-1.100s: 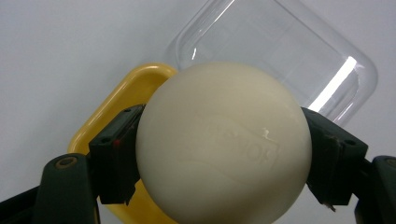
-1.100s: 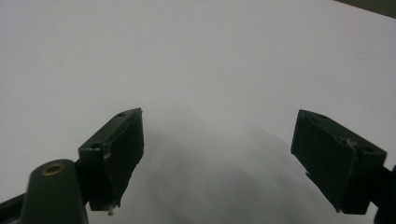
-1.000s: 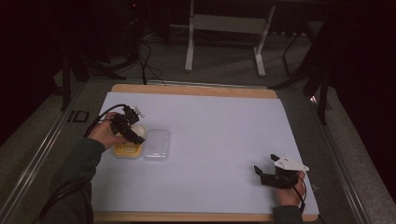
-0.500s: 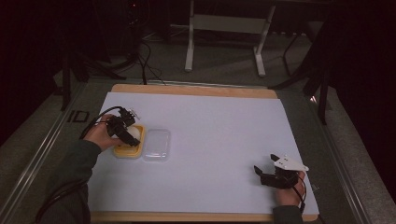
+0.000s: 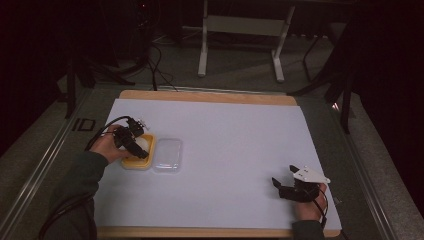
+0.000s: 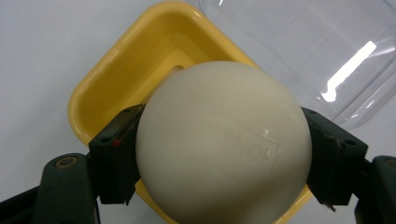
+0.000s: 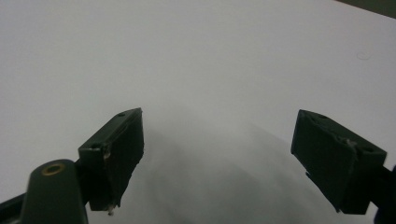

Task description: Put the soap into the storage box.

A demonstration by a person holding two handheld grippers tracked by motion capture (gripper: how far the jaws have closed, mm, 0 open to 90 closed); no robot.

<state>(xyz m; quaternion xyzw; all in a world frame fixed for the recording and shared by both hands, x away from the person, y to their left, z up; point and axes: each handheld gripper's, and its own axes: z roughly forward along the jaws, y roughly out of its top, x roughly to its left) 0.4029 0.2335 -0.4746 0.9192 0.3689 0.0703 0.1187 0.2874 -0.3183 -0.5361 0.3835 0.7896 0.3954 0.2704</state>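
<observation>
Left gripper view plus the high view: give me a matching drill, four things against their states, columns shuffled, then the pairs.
Things:
1. white ball
2. yellow tray
3. clear lid
4. right gripper

States:
A. jaws apart, nothing between them, over bare white table
B. lies flat on the table beside the tray
C. clamped between the left gripper's jaws
D. sits open under the ball

Pairs: 1-C, 2-D, 3-B, 4-A

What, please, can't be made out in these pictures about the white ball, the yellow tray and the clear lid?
- Left gripper view: the round white ball hides the floor of the square yellow plastic tray; whether they touch is unclear.
- Its embossed lettering is too faint to read.
- The clear plastic lid is cut off by the frame edge.
- High view: the left gripper covers the ball.
</observation>
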